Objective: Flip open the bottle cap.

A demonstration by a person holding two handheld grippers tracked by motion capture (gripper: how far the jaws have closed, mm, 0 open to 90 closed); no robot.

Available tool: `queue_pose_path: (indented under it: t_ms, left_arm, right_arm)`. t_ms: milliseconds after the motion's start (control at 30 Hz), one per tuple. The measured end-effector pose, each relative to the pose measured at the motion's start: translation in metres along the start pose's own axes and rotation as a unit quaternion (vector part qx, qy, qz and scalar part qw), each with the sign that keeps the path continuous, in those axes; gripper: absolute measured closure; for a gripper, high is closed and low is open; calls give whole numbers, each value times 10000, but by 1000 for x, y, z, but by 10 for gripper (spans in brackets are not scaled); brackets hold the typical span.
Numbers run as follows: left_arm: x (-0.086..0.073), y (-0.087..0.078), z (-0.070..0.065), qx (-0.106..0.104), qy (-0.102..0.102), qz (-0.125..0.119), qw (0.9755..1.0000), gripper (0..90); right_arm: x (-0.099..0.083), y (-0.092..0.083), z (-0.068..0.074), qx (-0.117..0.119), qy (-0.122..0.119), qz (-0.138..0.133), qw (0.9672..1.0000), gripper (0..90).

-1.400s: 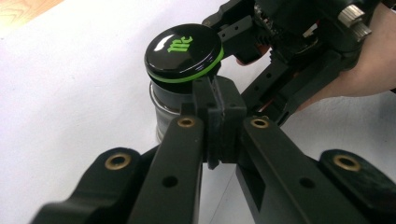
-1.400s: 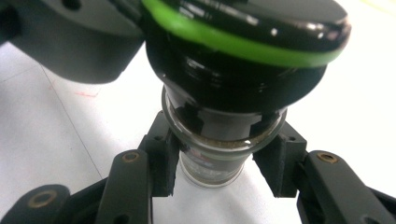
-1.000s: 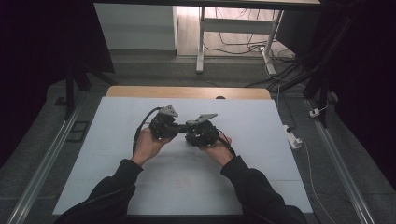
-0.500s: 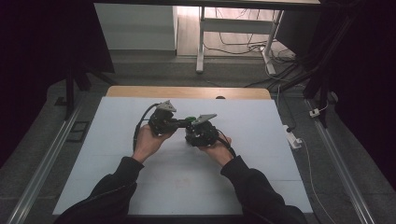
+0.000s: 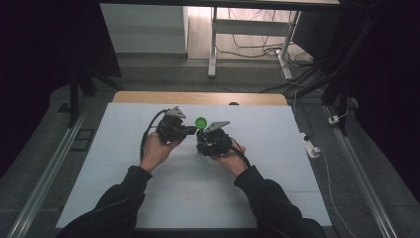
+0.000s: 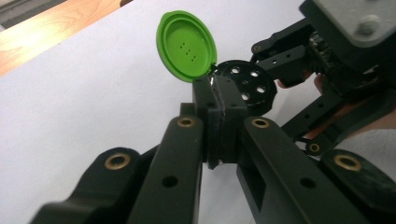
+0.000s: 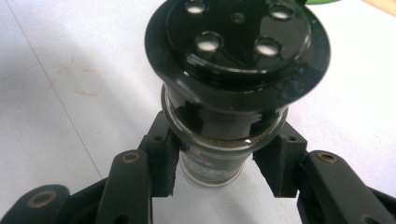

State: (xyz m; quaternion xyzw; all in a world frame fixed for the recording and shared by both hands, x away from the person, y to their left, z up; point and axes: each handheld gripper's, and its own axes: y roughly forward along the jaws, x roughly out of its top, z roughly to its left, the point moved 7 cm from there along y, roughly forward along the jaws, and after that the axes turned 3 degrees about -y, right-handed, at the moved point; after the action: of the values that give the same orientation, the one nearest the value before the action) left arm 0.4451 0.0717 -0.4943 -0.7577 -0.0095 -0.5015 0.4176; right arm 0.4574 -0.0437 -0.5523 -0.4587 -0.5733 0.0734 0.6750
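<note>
Two grippers meet above the middle of the white table (image 5: pixel 124 198), working on one small spice jar. On the left, the left gripper (image 6: pixel 218 100) has its jaws pinched together at the hinge edge of the green flip lid (image 6: pixel 187 45), which stands swung open and upright beside the black shaker top (image 6: pixel 247 84) with its ring of holes. On the right, the right gripper (image 7: pixel 219 161) is clamped on the glass spice jar (image 7: pixel 212 158) just under that black top, holding it off the table. To finish opening cleanly, I would keep the right grip steady and low on the glass, and let the left jaws guide the lid back along its hinge arc rather than pulling sideways, which could twist the jar loose.
</note>
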Motion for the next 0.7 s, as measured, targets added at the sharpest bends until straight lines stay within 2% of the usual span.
queue_pose_path:
  t_ms: [200, 400, 700]
  left_arm:
    - [-1, -6, -1, -52, -29, -52, 10000, 816]
    - [-4, -13, -4, -105, -88, -92, 9999, 734]
    - [-11, -23, -10, -87, -27, -15, 10000, 589]
  right_arm:
    - [1, 0, 0, -37, 17, -11, 10000, 507]
    - [2, -2, 1, -95, -25, -37, 9999, 416]
    - [0, -9, 4, -115, 49, -2, 9999, 307]
